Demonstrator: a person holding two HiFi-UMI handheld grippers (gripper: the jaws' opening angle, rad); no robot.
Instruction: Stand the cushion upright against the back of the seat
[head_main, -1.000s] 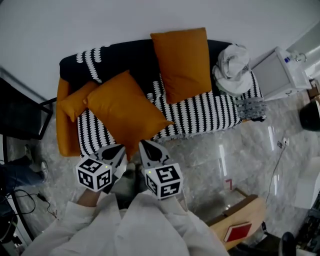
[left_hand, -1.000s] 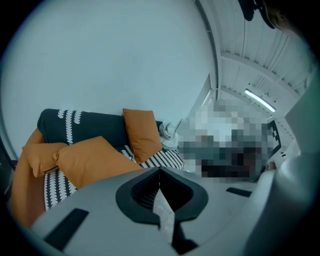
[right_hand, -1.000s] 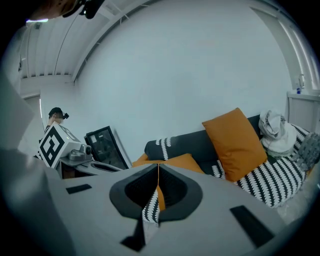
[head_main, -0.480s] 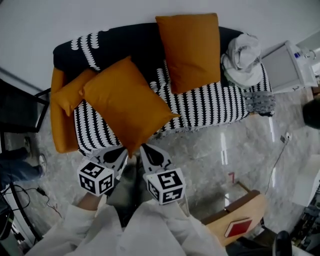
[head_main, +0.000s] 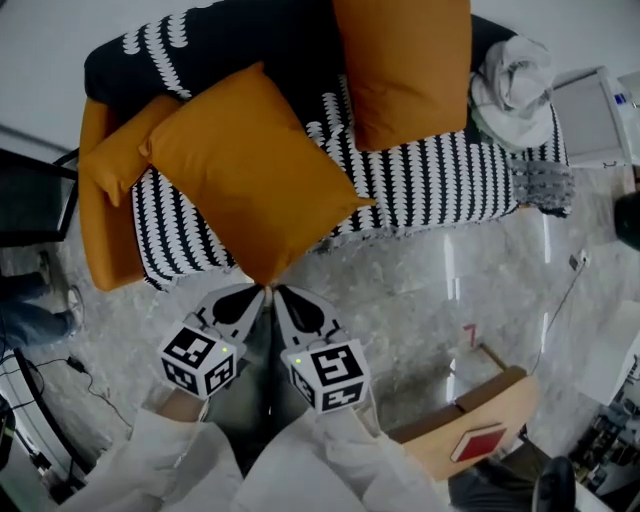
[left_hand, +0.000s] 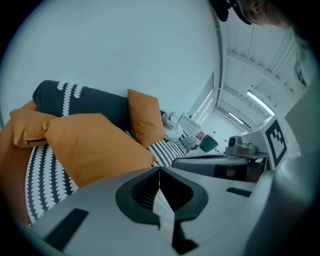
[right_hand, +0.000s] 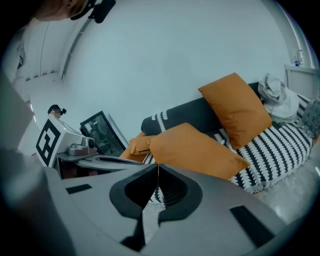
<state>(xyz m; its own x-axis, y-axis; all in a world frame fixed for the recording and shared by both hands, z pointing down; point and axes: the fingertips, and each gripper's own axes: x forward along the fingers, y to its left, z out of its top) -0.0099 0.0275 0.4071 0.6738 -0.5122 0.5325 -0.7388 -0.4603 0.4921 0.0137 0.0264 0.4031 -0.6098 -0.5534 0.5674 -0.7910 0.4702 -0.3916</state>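
A big orange cushion (head_main: 250, 175) lies flat and askew on the sofa's striped seat (head_main: 440, 190), its front corner hanging over the seat edge. The left gripper view shows this cushion (left_hand: 95, 145) ahead, and so does the right gripper view (right_hand: 192, 150). A second orange cushion (head_main: 405, 65) stands against the dark backrest (head_main: 250, 40). A small one (head_main: 115, 160) rests by the left arm. My left gripper (head_main: 256, 294) and right gripper (head_main: 281, 293) sit side by side just below the overhanging corner. Both are shut and empty, as seen at the left gripper (left_hand: 159, 170) and right gripper (right_hand: 158, 166).
A white bundle of cloth (head_main: 512, 80) sits on the sofa's right end, beside a white cabinet (head_main: 600, 115). A dark frame (head_main: 35, 195) stands left of the sofa. A wooden piece (head_main: 470, 440) lies on the marble floor at lower right. Cables (head_main: 60, 370) trail at the left.
Both grippers have come down together and closer to the big cushion's front corner. The sofa now fills more of the head view. The jaws stayed shut.
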